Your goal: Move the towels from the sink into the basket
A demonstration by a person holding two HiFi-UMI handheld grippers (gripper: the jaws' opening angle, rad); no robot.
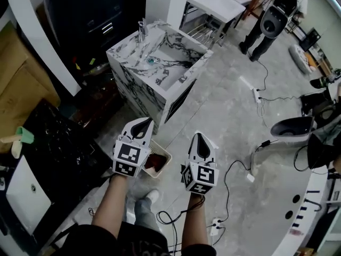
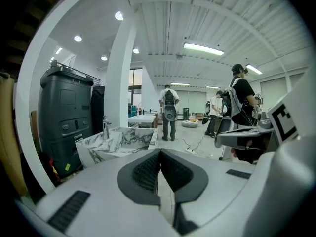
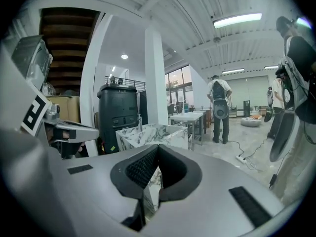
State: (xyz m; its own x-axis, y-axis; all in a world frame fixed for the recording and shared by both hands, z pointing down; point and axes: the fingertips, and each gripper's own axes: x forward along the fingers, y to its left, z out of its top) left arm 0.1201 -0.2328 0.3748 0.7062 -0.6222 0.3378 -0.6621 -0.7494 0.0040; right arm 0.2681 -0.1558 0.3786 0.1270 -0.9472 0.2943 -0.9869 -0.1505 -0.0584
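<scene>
Head view: both grippers closed and empty above the basket

Nearest the person, the left gripper (image 1: pixel 141 126) and the right gripper (image 1: pixel 200 138) hung side by side over the floor. Each had its jaws pressed together with nothing between them. The left gripper view and the right gripper view confirmed this. Just under the left gripper, the basket (image 1: pixel 164 154) stood on the floor with a dark red cloth (image 1: pixel 152 163) inside, probably a towel already delivered. Farther ahead stood the marble sink (image 1: pixel 141 92) with its tap (image 1: pixel 142 30). Only a small teal spot (image 1: pixel 151 61) showed in the basin, too small to identify as a towel. To do the next reach well, the person would probably need to step up to the sink, open one gripper before lowering it, and keep clear of the cables (image 1: pixel 234 169) on the floor. Beyond that, another person (image 1: pixel 266 20) stood well away.
</scene>
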